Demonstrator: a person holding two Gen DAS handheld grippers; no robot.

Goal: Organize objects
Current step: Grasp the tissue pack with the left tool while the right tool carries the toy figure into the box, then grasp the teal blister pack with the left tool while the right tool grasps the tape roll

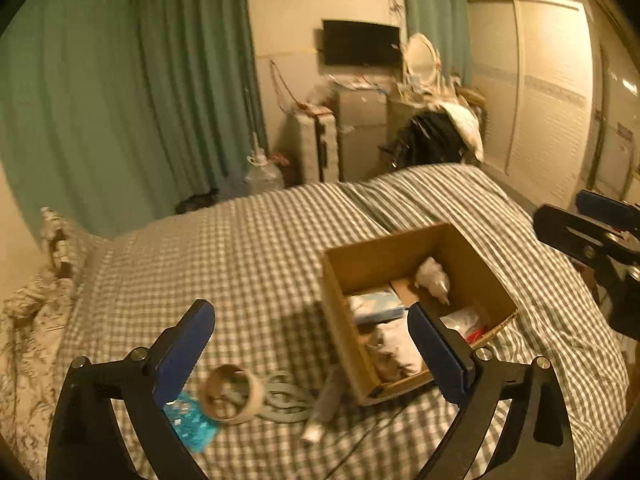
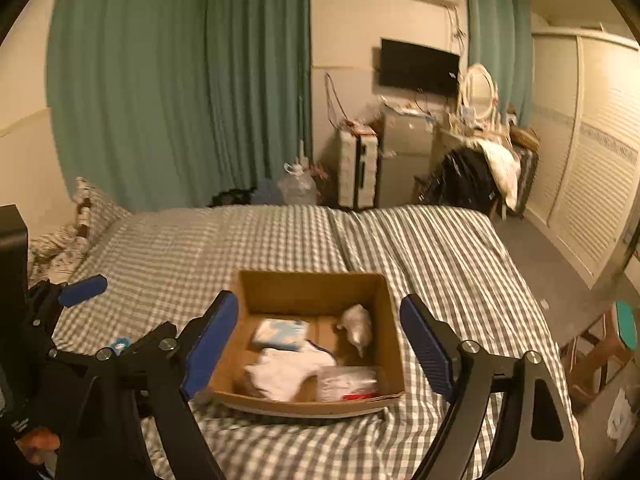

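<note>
An open cardboard box (image 1: 344,312) (image 2: 390,320) sits on the checked bed. It holds a blue-white packet (image 2: 282,334), white cloth (image 2: 292,368), a white crumpled bag (image 2: 358,326) and a clear packet with red (image 2: 348,384). Left of the box lie a tape roll (image 1: 232,394), a coiled grey cable (image 1: 286,398), a blue packet (image 1: 190,424) and a grey tube (image 1: 326,408). My left gripper (image 1: 312,354) is open and empty above these loose items. My right gripper (image 2: 320,346) is open and empty, hovering over the box.
The checked bed (image 2: 280,240) fills the middle, with a patterned pillow (image 1: 60,240) at its left. A stool (image 2: 608,340) stands right of the bed. A wardrobe (image 2: 592,152), suitcase (image 2: 358,164) and cluttered dresser (image 2: 476,120) line the far wall.
</note>
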